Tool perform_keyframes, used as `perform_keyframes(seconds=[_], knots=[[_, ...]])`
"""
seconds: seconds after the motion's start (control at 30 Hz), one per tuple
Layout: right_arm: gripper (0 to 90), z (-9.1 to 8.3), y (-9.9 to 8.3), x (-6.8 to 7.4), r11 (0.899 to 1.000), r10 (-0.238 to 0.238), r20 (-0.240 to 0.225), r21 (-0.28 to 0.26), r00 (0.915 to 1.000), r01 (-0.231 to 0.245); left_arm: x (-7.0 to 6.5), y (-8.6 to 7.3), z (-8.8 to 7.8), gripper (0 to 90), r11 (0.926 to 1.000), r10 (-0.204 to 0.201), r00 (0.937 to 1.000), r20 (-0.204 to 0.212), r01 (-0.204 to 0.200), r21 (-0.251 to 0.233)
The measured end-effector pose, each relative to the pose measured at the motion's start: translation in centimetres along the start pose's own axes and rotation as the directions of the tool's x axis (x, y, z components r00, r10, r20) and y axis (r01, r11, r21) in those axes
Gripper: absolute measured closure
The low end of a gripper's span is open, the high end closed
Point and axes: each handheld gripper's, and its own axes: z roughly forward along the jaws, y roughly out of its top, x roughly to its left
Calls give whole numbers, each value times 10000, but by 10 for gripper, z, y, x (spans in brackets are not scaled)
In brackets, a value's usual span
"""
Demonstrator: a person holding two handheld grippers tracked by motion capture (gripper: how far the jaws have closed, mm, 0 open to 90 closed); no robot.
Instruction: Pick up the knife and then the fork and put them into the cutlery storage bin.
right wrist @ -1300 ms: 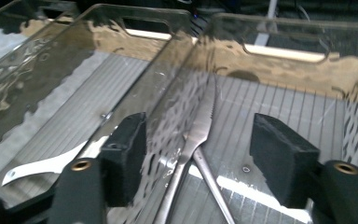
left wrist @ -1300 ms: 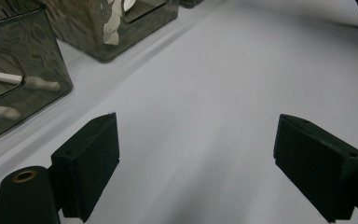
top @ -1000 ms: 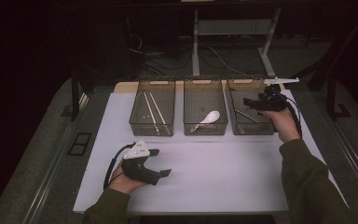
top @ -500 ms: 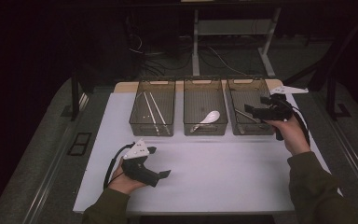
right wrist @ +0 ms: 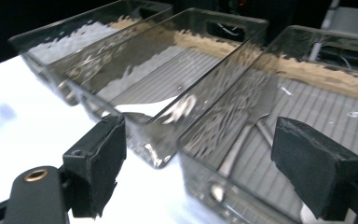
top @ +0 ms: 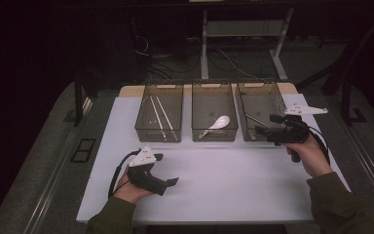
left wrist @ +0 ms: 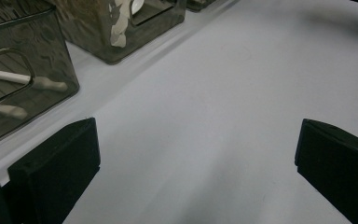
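The right gripper (top: pixel 269 126) hangs with its jaws spread and nothing between them, just at the near end of the right-hand bin (top: pixel 259 113). Its jaws have just been opening a little. In the right gripper view the two black pads frame that bin's near wall (right wrist: pixel 242 154), and a metal utensil (right wrist: pixel 242 140) lies on the ribbed floor inside, handle toward the near end. The right hand (top: pixel 308 155) grips the handle from below and behind, forearm running in from the tabletop's near right corner, wrist angled so the gripper points left and slightly away, toward the bins.

The left gripper (top: pixel 169 169) is open too, jaws wide apart with bare tabletop (left wrist: pixel 205 121) between the pads, and they have just been opening. It sits low over the tabletop's near left part, well apart from the bins, pointing right. The left hand (top: pixel 129 187) holds it from the near edge, cable looping to its left.

Three clear bins stand in a row along the far edge. The left-hand bin (top: pixel 158 127) holds white chopsticks (top: pixel 159 116), the middle bin (top: pixel 213 132) a white spoon (top: pixel 217 124).
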Motion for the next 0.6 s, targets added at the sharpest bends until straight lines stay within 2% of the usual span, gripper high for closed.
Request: perform_keyframes(seconds=[0.17,0.37,0.6], knots=[[179,-5,-10,9,10000,42,-499,12,9987,-42,0,0,-2,0,10000,-35,10000,-55,34,-45],[179,-12,-20,20,9997,-250,-981,-45,9949,247,-2,0,-2,0,10000,45,9999,103,-45,-7],[179,-20,-37,31,9999,-119,-1413,1,9899,120,-3,1,-1,0,9999,130,9997,188,-132,85]])
